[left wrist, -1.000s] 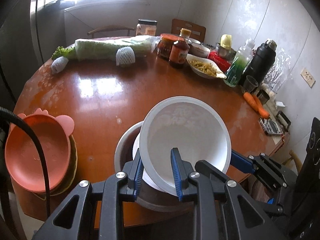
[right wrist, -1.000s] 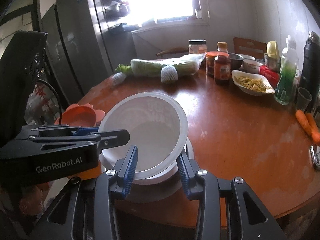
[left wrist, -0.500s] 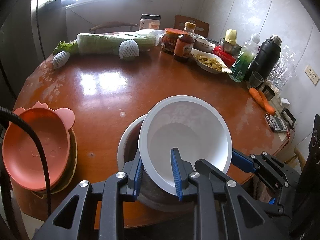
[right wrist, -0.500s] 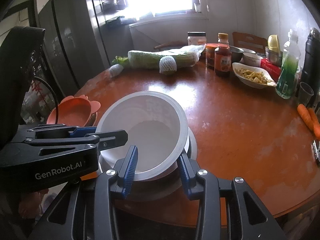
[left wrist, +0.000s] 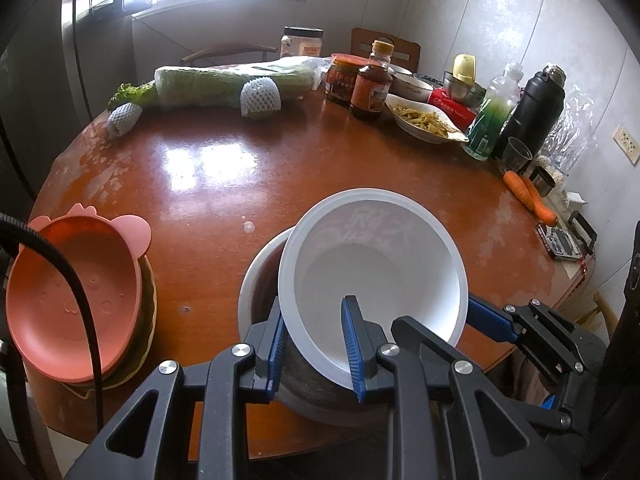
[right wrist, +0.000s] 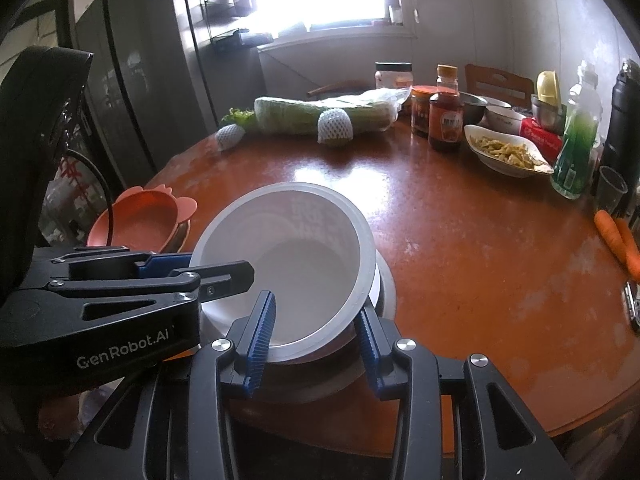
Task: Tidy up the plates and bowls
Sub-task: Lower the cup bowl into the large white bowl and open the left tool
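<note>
A white plastic bowl (left wrist: 372,264) (right wrist: 296,248) rests tilted in a brown bowl with a white rim (left wrist: 260,280) (right wrist: 386,284) near the front edge of the round wooden table (left wrist: 224,184). My left gripper (left wrist: 313,308) (right wrist: 220,266) is shut on the white bowl's near rim, one finger inside and one outside. My right gripper (right wrist: 314,304) straddles the same bowl's rim on its right side. Its left finger lies over the inside and its right finger sits against the outside. A pink animal-shaped plate (left wrist: 68,292) (right wrist: 136,224) lies on a stack at the left.
Along the far side stand a wrapped cabbage (left wrist: 224,84), sauce jars and a bottle (left wrist: 370,88), a dish of food (left wrist: 424,120), a green bottle (left wrist: 492,120) and a black flask (left wrist: 532,108). Carrots (left wrist: 528,196) lie at the right edge. A black cable (left wrist: 80,300) crosses the pink plate.
Both grippers keep their places on the white bowl. The views have tipped only slightly, and the bowl still leans in the brown bowl.
</note>
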`<state>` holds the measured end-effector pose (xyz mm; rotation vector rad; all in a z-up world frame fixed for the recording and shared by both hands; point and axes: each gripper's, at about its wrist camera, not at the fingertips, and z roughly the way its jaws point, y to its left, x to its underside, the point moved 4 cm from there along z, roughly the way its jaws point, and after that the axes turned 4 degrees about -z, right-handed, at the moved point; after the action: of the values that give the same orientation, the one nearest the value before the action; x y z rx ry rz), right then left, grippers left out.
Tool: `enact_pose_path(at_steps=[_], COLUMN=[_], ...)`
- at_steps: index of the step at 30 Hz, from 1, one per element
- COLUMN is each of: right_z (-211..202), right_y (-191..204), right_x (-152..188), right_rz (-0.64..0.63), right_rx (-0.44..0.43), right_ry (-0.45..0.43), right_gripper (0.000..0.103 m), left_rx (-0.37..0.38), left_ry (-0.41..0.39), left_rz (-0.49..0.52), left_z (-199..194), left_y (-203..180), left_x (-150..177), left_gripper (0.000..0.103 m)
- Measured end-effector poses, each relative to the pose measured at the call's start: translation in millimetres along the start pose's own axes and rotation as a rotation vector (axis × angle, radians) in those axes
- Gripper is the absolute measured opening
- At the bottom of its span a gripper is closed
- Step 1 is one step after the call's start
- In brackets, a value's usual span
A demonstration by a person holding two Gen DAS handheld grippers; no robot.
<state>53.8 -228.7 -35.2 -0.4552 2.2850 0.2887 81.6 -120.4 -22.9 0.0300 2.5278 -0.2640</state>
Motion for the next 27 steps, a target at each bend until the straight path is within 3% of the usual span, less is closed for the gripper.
enact_pose_path(at_steps=[27], right_z=[-4], right_y=[-6], right_x=[-3], right_rz=[0.015], right_rx=[0.034], right_ry=[-0.009], right_gripper=[0.047], left_rx=[-0.004], left_ry=[-0.032], left_rz=[-0.008], left_z=[-13], left_y=[5], left_x=[-2], left_gripper=[0.028])
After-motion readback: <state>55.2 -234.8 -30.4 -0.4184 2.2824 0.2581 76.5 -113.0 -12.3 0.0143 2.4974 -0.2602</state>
